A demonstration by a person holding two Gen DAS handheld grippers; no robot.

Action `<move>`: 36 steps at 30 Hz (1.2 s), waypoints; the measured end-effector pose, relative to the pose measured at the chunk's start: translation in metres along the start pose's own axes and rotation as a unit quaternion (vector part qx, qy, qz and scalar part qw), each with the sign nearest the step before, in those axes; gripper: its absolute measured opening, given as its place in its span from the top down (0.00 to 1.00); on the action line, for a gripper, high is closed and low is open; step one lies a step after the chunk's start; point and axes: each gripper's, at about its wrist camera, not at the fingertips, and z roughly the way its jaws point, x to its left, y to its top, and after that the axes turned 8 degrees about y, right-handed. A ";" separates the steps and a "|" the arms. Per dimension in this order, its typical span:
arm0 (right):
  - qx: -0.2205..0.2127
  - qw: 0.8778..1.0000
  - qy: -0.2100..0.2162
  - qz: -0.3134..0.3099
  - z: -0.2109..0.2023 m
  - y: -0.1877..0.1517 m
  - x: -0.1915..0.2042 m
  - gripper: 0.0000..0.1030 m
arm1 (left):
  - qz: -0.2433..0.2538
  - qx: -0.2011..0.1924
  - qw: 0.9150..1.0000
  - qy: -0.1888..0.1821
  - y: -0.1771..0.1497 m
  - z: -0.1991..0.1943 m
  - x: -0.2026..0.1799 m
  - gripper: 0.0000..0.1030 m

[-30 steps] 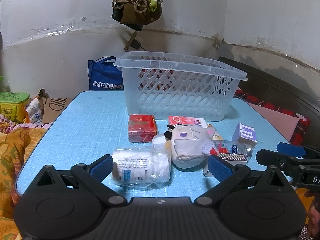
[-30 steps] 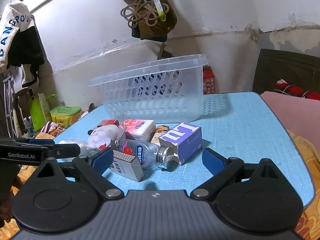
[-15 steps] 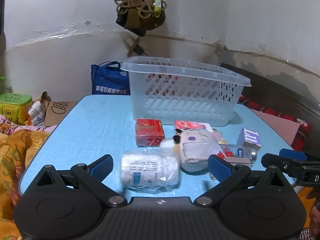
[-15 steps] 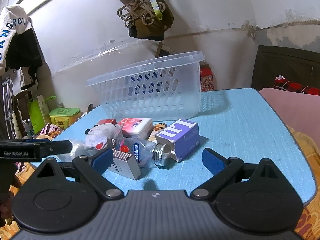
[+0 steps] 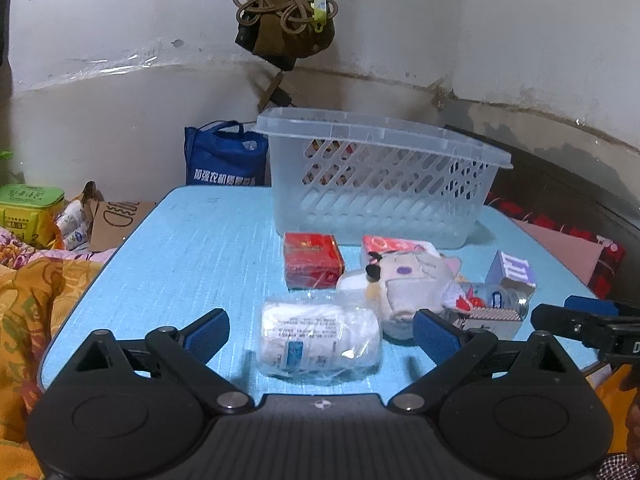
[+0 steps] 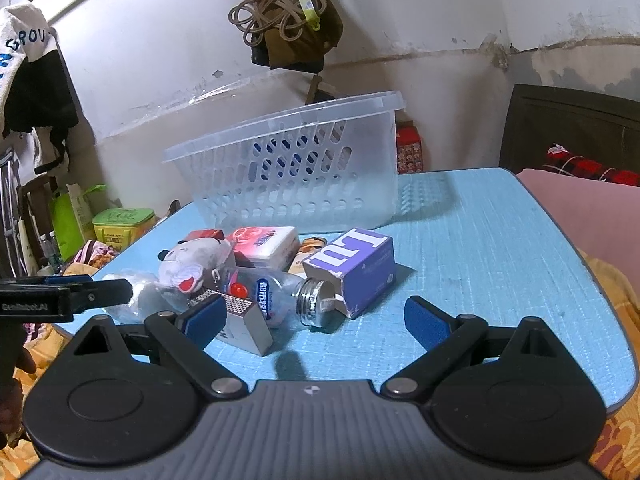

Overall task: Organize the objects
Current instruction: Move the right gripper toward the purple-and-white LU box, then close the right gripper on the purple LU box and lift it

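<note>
Hovering low over the near edge of the blue worktop, the left tool has its blue-padded fingers spread wide and grips nothing; a plastic-wrapped white bottle lies on its side between them, touching neither pad. Compared with a second ago this bottle sits more squarely in the gap, having been nearer the left finger before, and the whole scene has slid a little rightward in the left wrist view. Just beyond the bottle rest a red box and a grey plush toy, with a pink tissue pack behind the toy. The clear slotted basket stands upright at the far side of the worktop, holding none of these things.

The right tool is likewise wide open and empty, just above the worktop. Its left finger lies in front of a matchbox; whether they touch cannot be told. Beside the matchbox a clear bottle with a metal cap lies on its side, its cap against a purple carton. From the right wrist view the pile has drifted slightly leftward and lower since the earlier frame, but the objects keep their arrangement.
</note>
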 end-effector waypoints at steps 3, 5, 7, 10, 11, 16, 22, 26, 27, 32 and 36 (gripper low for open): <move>-0.012 1.000 -0.004 0.007 -0.001 0.003 -0.002 0.05 | -0.005 -0.013 1.000 -0.005 0.004 -0.002 0.004 0.03; -0.016 1.000 -0.007 0.009 0.000 0.006 -0.004 0.07 | -0.011 -0.022 1.000 -0.009 0.012 -0.001 0.008 0.03; -0.019 1.000 -0.011 0.010 0.002 0.010 -0.006 0.09 | -0.015 -0.030 0.999 -0.016 0.024 0.003 0.012 0.03; -0.021 1.000 -0.009 0.014 0.003 0.014 -0.009 0.10 | -0.009 -0.054 0.998 -0.022 0.057 0.016 0.017 0.07; -0.022 1.000 -0.010 0.014 0.003 0.015 -0.009 0.10 | -0.006 -0.062 0.998 -0.019 0.072 0.023 0.019 0.07; -0.022 1.000 -0.014 0.010 -0.001 0.016 -0.012 0.10 | 0.019 -0.052 0.998 0.002 0.143 0.082 0.020 0.09; -0.021 0.999 -0.030 0.019 -0.001 0.018 -0.025 0.09 | 0.038 0.013 0.998 0.052 0.170 0.155 0.008 0.23; -0.013 0.999 -0.032 0.023 0.008 0.022 -0.032 0.09 | 0.041 0.026 0.997 0.064 0.165 0.169 0.004 0.36; -0.013 0.999 -0.029 0.024 0.011 0.022 -0.033 0.10 | 0.039 0.029 0.997 0.067 0.164 0.171 0.004 0.47; 0.004 1.000 -0.009 0.024 0.030 0.028 -0.032 0.23 | 0.035 0.024 0.996 0.074 0.163 0.169 0.006 0.72; 0.022 1.000 -0.008 0.019 0.046 0.030 -0.027 0.26 | 0.043 0.021 0.996 0.076 0.162 0.166 0.006 0.72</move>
